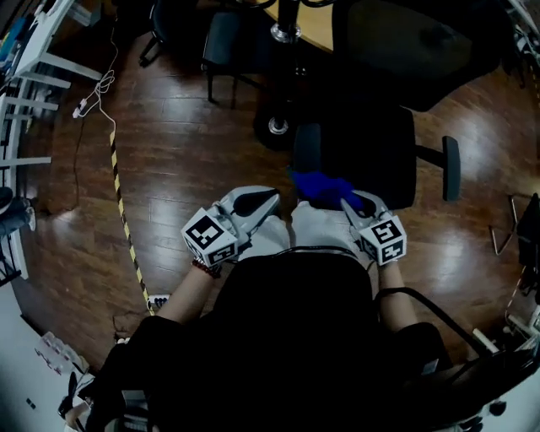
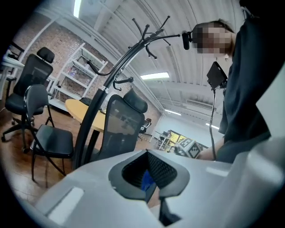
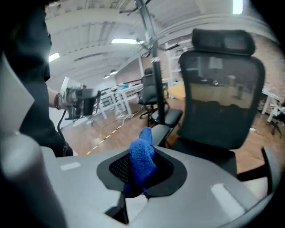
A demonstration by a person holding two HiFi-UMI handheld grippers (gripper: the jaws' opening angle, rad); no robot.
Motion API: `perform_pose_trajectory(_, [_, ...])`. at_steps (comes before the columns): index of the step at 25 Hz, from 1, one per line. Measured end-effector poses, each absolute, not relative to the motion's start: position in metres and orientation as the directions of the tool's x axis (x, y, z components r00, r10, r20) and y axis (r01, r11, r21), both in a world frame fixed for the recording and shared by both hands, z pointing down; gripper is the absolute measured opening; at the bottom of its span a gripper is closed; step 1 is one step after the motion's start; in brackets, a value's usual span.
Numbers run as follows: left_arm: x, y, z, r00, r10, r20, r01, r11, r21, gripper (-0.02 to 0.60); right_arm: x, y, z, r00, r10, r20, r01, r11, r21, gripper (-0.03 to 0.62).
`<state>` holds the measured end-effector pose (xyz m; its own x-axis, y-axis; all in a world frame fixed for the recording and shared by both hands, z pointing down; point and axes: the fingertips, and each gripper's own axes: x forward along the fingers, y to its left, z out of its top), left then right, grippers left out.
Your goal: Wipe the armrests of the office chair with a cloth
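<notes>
The black office chair (image 1: pixel 371 152) stands in front of me with its mesh back (image 3: pixel 218 102) upright. Its left armrest (image 1: pixel 307 148) is nearest my grippers; its right armrest (image 1: pixel 451 167) sticks out on the far side. My right gripper (image 1: pixel 348 202) is shut on a blue cloth (image 1: pixel 321 186), which hangs just short of the left armrest (image 3: pixel 162 130). In the right gripper view the cloth (image 3: pixel 141 156) stands up out of that gripper (image 3: pixel 140 173). My left gripper (image 1: pixel 272 201) is held level beside it, to the left, holding nothing. Its pads (image 2: pixel 149 178) look shut, with a blue sliver behind them.
A coat stand's pole and round base (image 1: pixel 278 126) rise just left of the chair, by a yellow table (image 1: pixel 308 25). Another black chair (image 1: pixel 228 42) stands further back. A yellow-black tape line (image 1: pixel 122 211) and a white cable (image 1: pixel 97 93) cross the wooden floor at left.
</notes>
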<state>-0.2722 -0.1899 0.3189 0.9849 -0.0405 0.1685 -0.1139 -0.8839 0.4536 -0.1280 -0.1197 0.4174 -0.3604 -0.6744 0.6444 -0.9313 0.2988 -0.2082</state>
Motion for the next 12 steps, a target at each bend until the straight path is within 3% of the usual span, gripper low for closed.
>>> perform_pose_trajectory(3, [-0.253, -0.187, 0.315, 0.988, 0.027, 0.152, -0.040, -0.905, 0.424, 0.006, -0.075, -0.074, 0.387, -0.159, -0.788, 0.595, -0.985, 0.088, -0.147, 0.071])
perform_pose_trajectory(7, [-0.188, -0.170, 0.298, 0.984, 0.126, 0.127, 0.062, -0.905, 0.420, 0.006, 0.019, -0.004, 0.373, 0.067, -0.802, 0.594, -0.987, -0.140, -0.077, 0.071])
perform_pose_trajectory(12, [-0.074, -0.126, 0.297, 0.949, 0.293, 0.117, 0.228, -0.894, 0.386, 0.006, 0.146, 0.044, 0.369, 0.188, -0.794, 0.577, -0.962, -0.267, -0.054, 0.072])
